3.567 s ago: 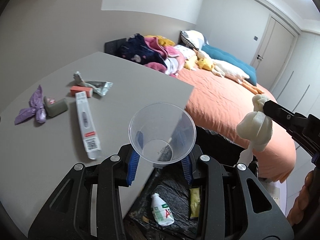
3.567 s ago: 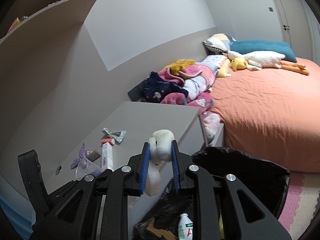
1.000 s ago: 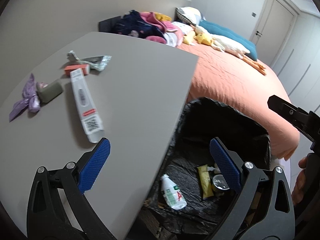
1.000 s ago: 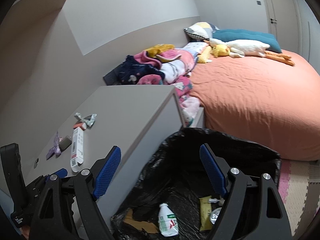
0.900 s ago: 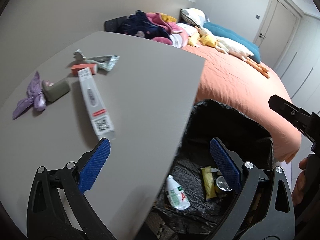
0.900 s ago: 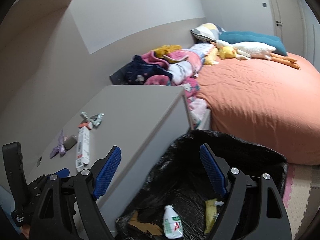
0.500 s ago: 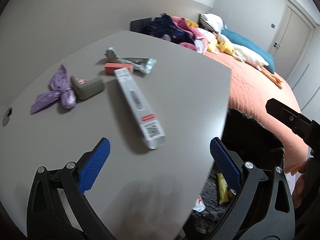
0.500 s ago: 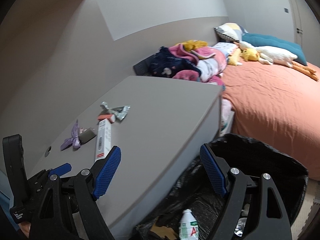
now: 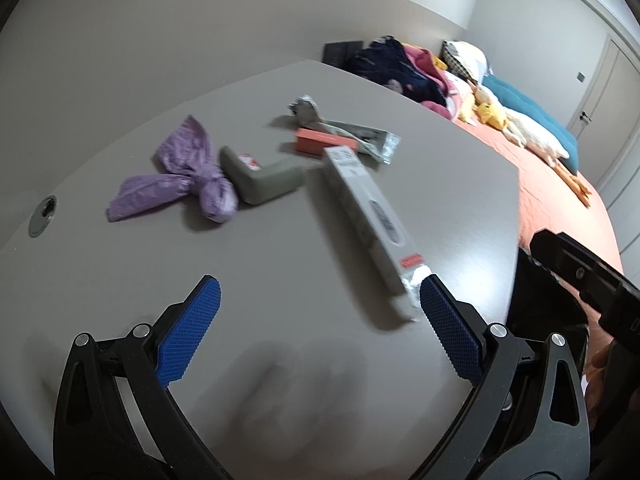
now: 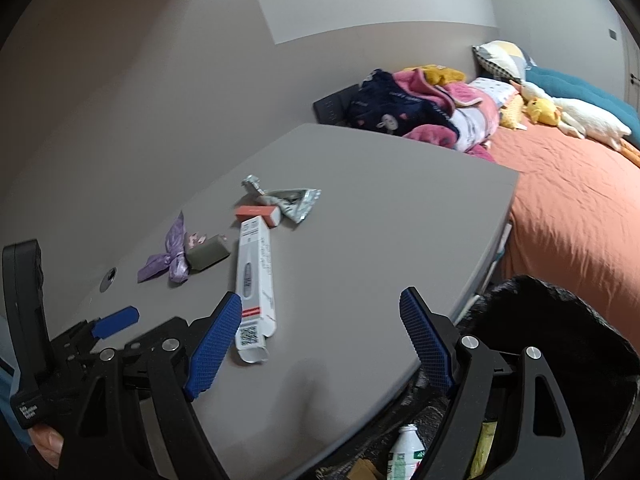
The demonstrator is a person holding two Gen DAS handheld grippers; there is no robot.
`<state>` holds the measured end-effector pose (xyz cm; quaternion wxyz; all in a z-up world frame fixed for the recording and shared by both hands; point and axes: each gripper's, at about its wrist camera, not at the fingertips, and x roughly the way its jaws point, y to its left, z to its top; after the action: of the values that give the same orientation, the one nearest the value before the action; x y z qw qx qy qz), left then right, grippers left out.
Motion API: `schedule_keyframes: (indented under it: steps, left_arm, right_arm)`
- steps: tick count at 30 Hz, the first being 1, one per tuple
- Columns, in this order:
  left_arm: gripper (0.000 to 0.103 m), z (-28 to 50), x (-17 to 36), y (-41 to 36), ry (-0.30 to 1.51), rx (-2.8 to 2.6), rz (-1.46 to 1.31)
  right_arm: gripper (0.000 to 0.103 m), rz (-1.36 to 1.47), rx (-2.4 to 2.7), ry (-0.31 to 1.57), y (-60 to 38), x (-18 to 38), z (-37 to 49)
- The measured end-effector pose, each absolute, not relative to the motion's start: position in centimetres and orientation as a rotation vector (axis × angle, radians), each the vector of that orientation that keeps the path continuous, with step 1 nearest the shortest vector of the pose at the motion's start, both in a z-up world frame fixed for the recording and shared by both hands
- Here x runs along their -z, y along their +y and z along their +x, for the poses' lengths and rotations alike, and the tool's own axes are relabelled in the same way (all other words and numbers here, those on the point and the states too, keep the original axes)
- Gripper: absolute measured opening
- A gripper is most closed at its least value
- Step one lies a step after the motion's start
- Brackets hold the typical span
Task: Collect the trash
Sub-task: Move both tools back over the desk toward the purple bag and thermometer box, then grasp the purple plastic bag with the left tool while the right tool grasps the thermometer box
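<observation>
My left gripper [image 9: 320, 332] is open and empty, low over the grey table [image 9: 300, 340]. Just ahead of it lies a long white carton [image 9: 370, 220], its near end by the right fingertip. Further back lie a purple crumpled wrapper [image 9: 180, 180], a grey-green block [image 9: 264, 178], an orange box [image 9: 324, 146] and a silver foil wrapper [image 9: 352, 134]. My right gripper [image 10: 322, 334] is open and empty over the table's near edge, with the carton [image 10: 256, 280] by its left finger. The black trash bag [image 10: 560, 320] gapes at lower right, with a small bottle [image 10: 402, 458] inside.
A bed with an orange cover [image 10: 580, 200] runs beside the table, with piled clothes [image 10: 420, 108] and stuffed toys at its head. A round cable hole [image 9: 42, 220] sits in the table at the far left. A wall stands behind the table.
Both grippers let go of the cup and white wad over the bag, opened, then swung left from the bag to the table. The carton now lies close to both.
</observation>
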<state>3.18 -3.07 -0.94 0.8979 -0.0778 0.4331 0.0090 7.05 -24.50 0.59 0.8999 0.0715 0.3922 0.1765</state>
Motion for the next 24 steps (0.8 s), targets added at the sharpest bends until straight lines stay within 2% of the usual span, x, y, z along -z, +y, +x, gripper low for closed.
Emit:
schedule_keyframes:
  steps: [24]
  left_arm:
    - [0.097, 7.5, 3.6, 5.9, 0.925, -0.191, -0.229]
  right_arm:
    - [0.082, -0.004, -0.481, 0.919, -14.0, 3.6, 11.9]
